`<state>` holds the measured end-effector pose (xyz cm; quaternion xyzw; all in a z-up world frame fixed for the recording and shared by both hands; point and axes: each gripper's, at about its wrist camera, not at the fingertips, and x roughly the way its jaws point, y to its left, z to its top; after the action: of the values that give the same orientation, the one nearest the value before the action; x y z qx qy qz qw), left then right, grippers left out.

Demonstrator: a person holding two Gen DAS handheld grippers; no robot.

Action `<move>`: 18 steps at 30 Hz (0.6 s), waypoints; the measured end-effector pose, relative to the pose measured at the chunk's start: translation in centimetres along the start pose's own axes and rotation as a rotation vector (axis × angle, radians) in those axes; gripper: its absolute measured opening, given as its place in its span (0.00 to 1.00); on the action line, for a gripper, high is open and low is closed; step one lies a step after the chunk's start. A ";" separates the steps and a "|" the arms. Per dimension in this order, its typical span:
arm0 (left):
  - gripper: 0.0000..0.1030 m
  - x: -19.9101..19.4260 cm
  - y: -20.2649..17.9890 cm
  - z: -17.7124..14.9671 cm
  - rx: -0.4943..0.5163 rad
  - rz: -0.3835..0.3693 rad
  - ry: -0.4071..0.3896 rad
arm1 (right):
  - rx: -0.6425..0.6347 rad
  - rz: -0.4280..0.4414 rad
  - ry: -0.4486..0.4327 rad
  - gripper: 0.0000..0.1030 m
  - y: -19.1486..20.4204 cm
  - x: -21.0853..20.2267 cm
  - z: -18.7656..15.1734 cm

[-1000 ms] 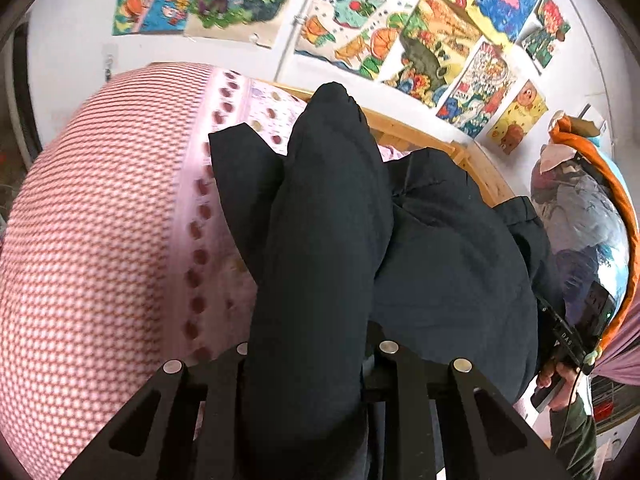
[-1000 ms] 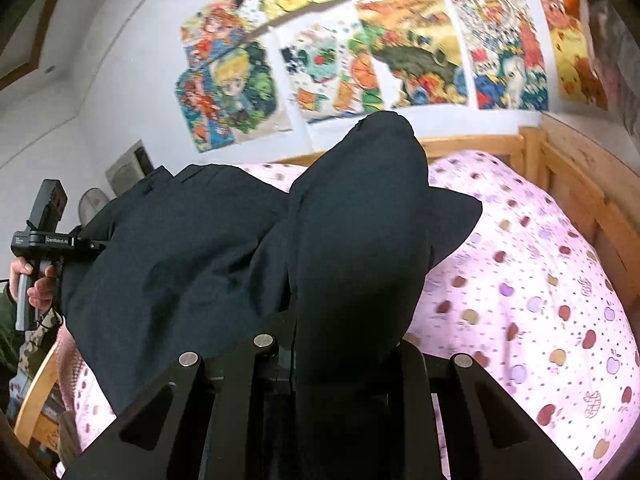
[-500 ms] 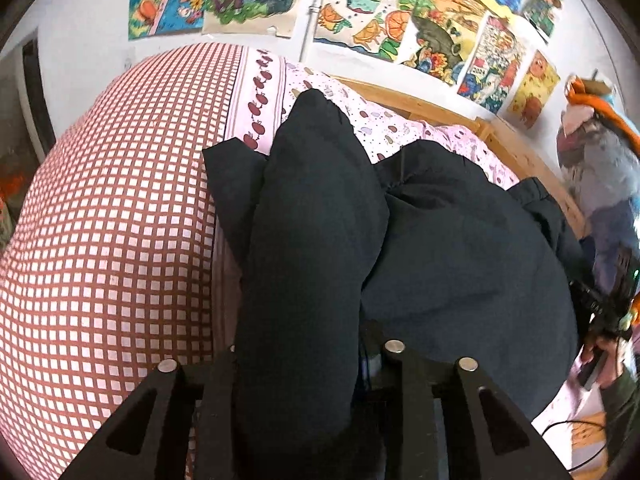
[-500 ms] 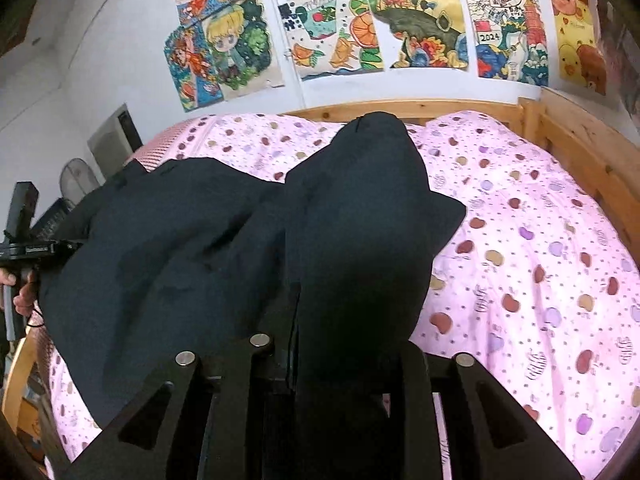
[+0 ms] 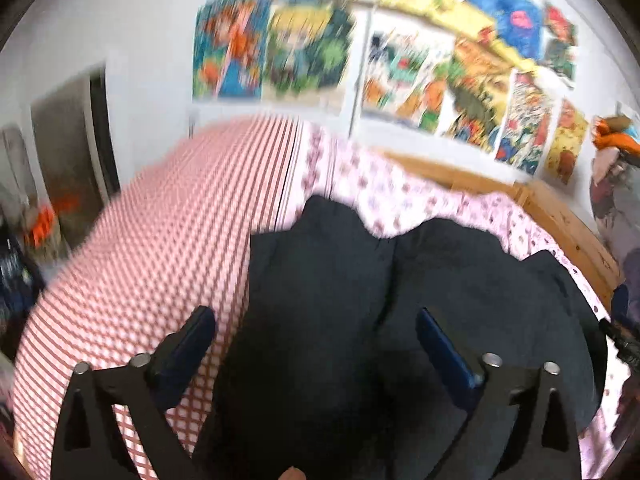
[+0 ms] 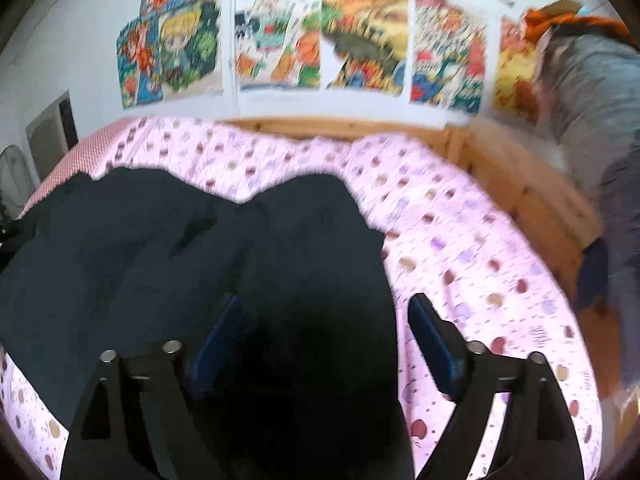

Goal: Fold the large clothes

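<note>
Jaws on both our left gripper (image 5: 312, 320) and right gripper (image 6: 324, 308) are opening, pads off the dark garment (image 5: 460, 280) lying on the bed (image 6: 460, 240). Risk: loose cloth snags a finger as we pull back, undoing the fold.

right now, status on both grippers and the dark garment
Left gripper and right gripper jaws opening, pads clear of cloth. Dark navy garment lying on pink spotted bedsheet. Nothing in the way.
</note>
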<state>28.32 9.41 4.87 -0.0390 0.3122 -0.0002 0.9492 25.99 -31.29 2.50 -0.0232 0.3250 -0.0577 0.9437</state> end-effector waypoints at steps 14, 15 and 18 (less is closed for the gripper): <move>1.00 -9.8 -4.1 -1.9 0.083 0.037 -0.164 | -0.023 0.092 -0.219 0.89 5.5 -8.7 -0.1; 1.00 -10.4 -4.3 -2.1 0.089 0.035 -0.166 | -0.041 0.098 -0.229 0.89 5.9 -9.4 -0.1; 1.00 -12.5 -4.5 -2.6 0.103 0.011 -0.178 | -0.076 0.101 -0.241 0.90 7.0 -11.6 0.0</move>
<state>16.76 5.08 10.52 0.0117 0.2263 -0.0075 0.9740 17.56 -22.87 8.99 -0.0494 0.2119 0.0056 0.9760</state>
